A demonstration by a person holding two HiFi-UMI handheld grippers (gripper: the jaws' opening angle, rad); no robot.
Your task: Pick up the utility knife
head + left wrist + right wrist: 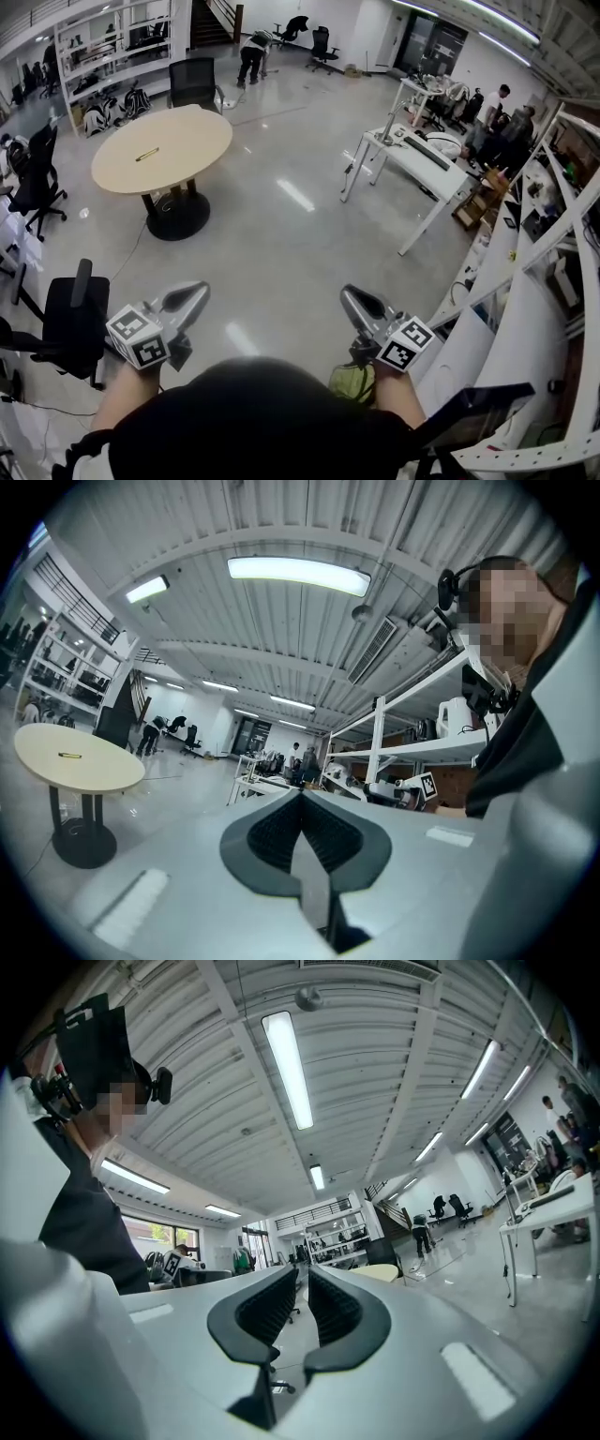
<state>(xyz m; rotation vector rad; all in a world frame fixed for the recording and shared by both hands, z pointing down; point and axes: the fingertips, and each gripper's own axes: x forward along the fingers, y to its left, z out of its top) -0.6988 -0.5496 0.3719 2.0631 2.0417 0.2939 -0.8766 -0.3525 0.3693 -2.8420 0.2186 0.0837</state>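
left gripper [197, 292] level, jaws together, right gripper [350, 296] level, jaws slightly apart

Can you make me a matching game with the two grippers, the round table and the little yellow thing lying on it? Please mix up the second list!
Things:
1. left gripper
2. right gripper
3. round table
4. utility knife

Descriptions:
A. small and yellow, lying on the round table
B. jaws a little apart, nothing between them
C. jaws closed together, nothing held
D. pale top on a black foot, across the shiny floor

Pairs: 1-C, 2-B, 3-D, 4-A
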